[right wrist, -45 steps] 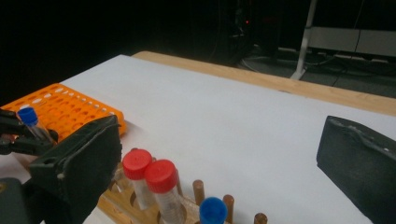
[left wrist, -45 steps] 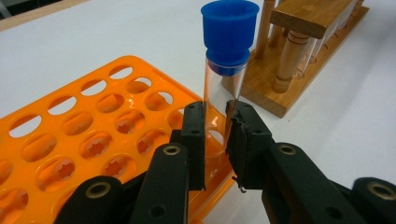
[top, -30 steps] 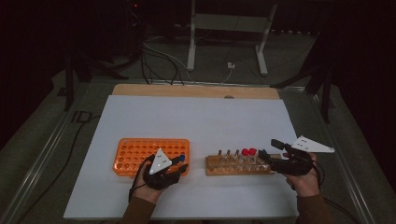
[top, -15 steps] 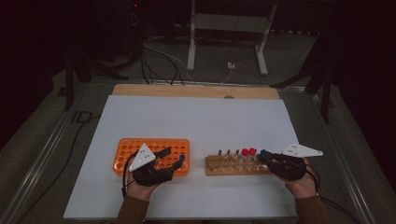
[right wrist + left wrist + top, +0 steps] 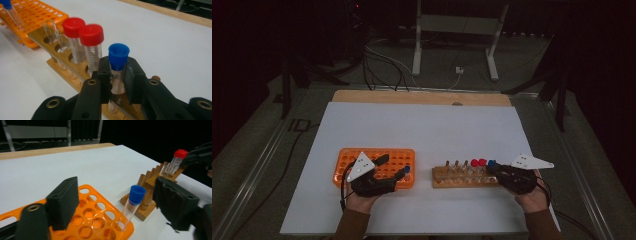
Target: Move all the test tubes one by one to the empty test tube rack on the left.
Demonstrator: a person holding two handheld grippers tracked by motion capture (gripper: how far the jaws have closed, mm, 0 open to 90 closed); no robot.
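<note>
Black jaws of the right gripper (image 5: 117, 83) pinch a blue-capped tube (image 5: 117, 67) standing in the wooden rack (image 5: 52, 47), beside two red-capped tubes (image 5: 86, 40). The left gripper (image 5: 117, 207) is spread wide (touching nothing) around another blue-capped tube (image 5: 132, 205), tilted in the orange rack's (image 5: 100, 220) corner hole.
</note>
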